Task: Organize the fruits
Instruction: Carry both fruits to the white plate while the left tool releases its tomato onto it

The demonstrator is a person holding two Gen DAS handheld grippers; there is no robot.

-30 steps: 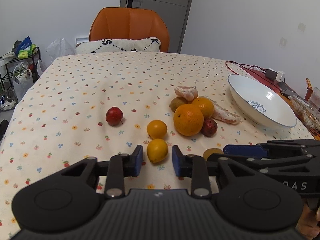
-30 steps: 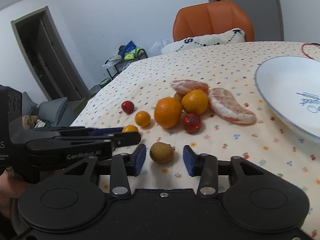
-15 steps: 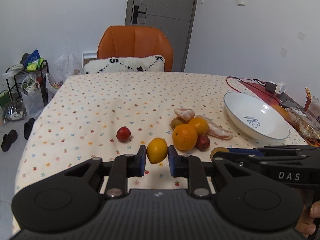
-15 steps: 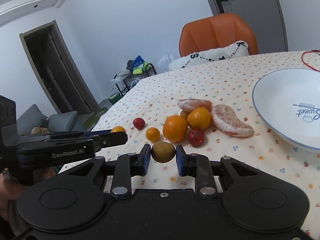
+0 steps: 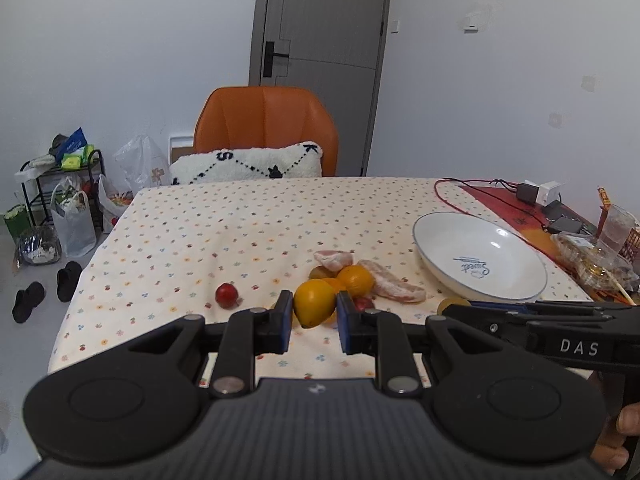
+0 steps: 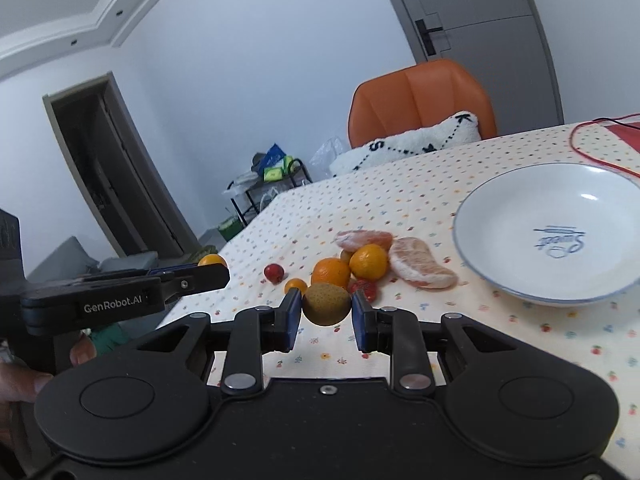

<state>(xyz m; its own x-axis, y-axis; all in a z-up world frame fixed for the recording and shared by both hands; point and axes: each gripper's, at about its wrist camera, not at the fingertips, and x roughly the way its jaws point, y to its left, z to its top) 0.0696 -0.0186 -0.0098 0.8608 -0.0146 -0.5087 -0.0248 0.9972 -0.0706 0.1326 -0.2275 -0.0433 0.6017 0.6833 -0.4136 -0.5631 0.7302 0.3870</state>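
My left gripper [image 5: 312,316] is shut on a yellow lemon [image 5: 314,307], held up above the near part of the table. My right gripper [image 6: 326,310] is shut on a brown kiwi [image 6: 326,305], also lifted off the cloth. A white bowl [image 6: 500,280] with a blue rim stands empty at the right. On the flowered tablecloth [image 5: 240,232] lie a small red fruit [image 5: 227,295], two oranges [image 6: 370,261], a small orange citrus [image 6: 296,285], a dark red fruit [image 6: 365,288] and two peeled pomelo pieces [image 6: 424,268].
An orange chair [image 5: 266,128] with a white patterned cushion [image 5: 248,164] stands at the far edge. Red cables, chargers and wrapped snacks [image 5: 596,248] crowd the right side. A rack with bags [image 5: 60,196] and shoes are on the floor at the left.
Both grippers closed on their fruits, the left on the lemon and the right on the kiwi, then rose with them away from the table.
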